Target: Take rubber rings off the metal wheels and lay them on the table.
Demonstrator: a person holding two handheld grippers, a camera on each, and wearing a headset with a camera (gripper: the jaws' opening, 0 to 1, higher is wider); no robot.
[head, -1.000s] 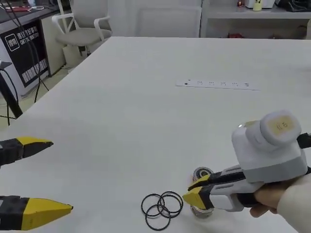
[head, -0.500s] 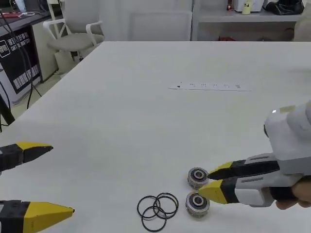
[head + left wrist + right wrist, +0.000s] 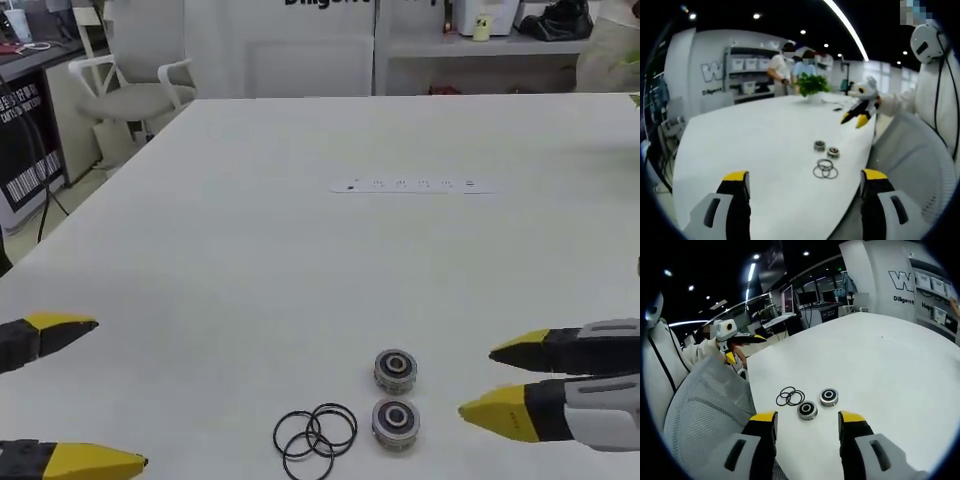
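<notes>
Black rubber rings (image 3: 315, 438) lie in a loose, overlapping heap on the white bench (image 3: 300, 220), near its front edge. We count about four loops, though the overlap leaves that uncertain.

The two metal wheels (image 3: 395, 369) sit just to the right of the heap in the head view, one nearer us and one just behind it. They are close together, and we see a small gap between the near wheel and the rings. Both seem to lie flat with their hubs up.

Right hand-held gripper (image 3: 477, 381): jaws parted a moderate way, nothing between them. The tips point at the wheels from the right and are clear of them.

Left hand-held gripper (image 3: 120, 392): jaws spread wide and empty, well apart from the work at the left.

Progress, as we judge it: the rings on the bench are the finished part. The wheel rims look dark around grey metal, and at this size we cannot tell whether a ring is left on either one.

With both hand-held grippers empty and standing off, we take the job to be at or near its end. What may remain is a close look at each rim and a pull on any ring found there.
</notes>
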